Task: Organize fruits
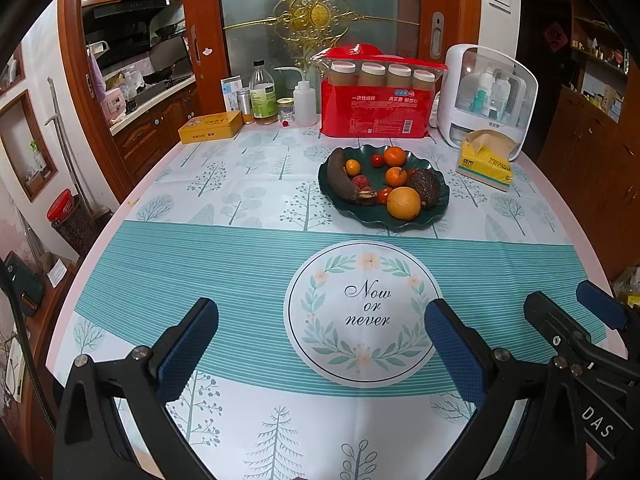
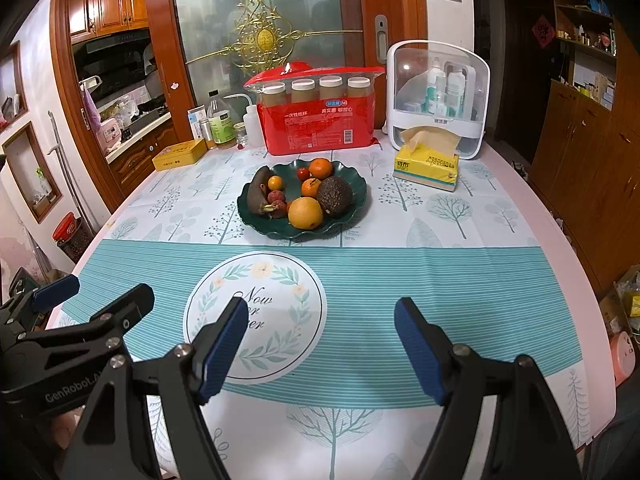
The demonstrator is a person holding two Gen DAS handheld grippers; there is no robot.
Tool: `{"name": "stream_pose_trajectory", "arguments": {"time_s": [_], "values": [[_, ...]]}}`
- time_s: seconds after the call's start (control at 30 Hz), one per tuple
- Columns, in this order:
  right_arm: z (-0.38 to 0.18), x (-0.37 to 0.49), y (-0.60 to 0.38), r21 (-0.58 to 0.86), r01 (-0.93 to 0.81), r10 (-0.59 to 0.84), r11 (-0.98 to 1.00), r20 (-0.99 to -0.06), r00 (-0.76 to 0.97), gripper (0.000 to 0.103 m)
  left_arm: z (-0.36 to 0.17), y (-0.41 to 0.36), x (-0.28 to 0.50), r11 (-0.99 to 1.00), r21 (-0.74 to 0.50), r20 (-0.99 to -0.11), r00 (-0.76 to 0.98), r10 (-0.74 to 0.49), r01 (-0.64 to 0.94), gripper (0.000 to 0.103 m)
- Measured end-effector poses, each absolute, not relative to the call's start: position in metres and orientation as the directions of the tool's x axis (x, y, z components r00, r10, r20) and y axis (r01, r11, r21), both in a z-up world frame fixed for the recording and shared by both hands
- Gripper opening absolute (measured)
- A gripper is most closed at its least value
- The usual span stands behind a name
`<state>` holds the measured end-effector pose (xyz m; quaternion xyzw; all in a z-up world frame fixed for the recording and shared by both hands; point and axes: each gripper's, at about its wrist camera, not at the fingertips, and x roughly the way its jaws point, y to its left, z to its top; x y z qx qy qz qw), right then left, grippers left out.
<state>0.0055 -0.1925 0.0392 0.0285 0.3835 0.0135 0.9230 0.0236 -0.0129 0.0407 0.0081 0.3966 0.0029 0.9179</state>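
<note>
Fruit gathered on a dark green scalloped plate [image 1: 436,204] as two hand-held grippers hang empty over the near table.

All the fruit in view lies together on the plate, set well back on the tree-print tablecloth [image 1: 224,264]: a browned banana [image 1: 340,176] along its left side, a large orange [image 1: 403,203] at the front rim, a dark wrinkled fruit [image 1: 425,186] beside it, tangerines [image 1: 395,157], and small red fruits between. None lies loose on the cloth. The left gripper [image 1: 320,344] and right gripper [image 2: 320,344] hover spread wide and holding nothing, well short of the plate, flanking a printed "Now or never" roundel [image 1: 366,308]. The arrangement would suit either a finished tidy-up or fruit awaiting sorting.
</note>
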Motion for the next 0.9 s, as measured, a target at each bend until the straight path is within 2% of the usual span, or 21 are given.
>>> {"name": "stream_pose_trajectory", "arguments": {"time_s": [0.9], "values": [[0.0392, 0.0058, -0.1927, 0.066, -0.004, 0.049, 0.998, -0.709, 0.703, 0.076, 0.0364, -0.0124, 0.0225, 1.000, 0.019, -0.734, 0.679, 0.016, -0.003, 0.102]]}}
